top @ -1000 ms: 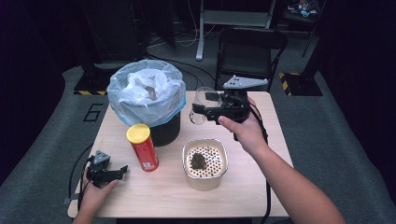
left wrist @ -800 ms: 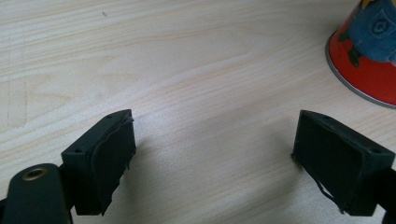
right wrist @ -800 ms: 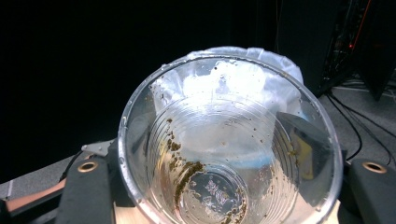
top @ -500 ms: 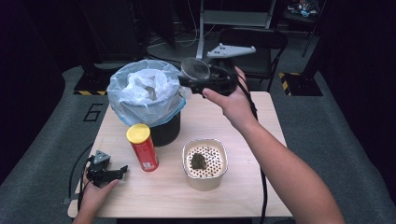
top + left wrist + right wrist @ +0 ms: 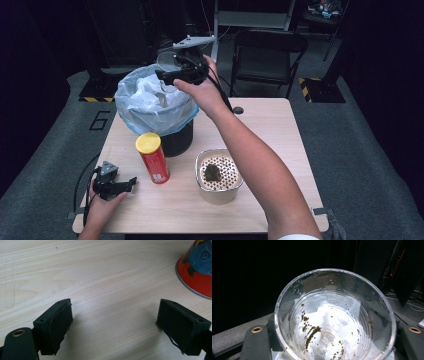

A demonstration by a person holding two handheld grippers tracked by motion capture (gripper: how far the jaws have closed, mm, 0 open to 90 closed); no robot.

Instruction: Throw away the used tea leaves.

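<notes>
Right gripper carried cup over bin; can beside.

- Table: pale wood, square.
- Left gripper rests on it, at its near left corner.
- Can: red, yellow lid, upright, just right of that gripper.
- Bin: black, bagged, beyond the can.
- Tub: white, perforated insert, farther right.

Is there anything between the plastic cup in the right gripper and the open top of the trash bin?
Nothing visible blocks it. The right gripper holds the clear plastic cup above the far rim of the bag-lined trash bin, whose mouth is open. The chip can and the strainer bowl stand nearer the person, out of the way.
</notes>
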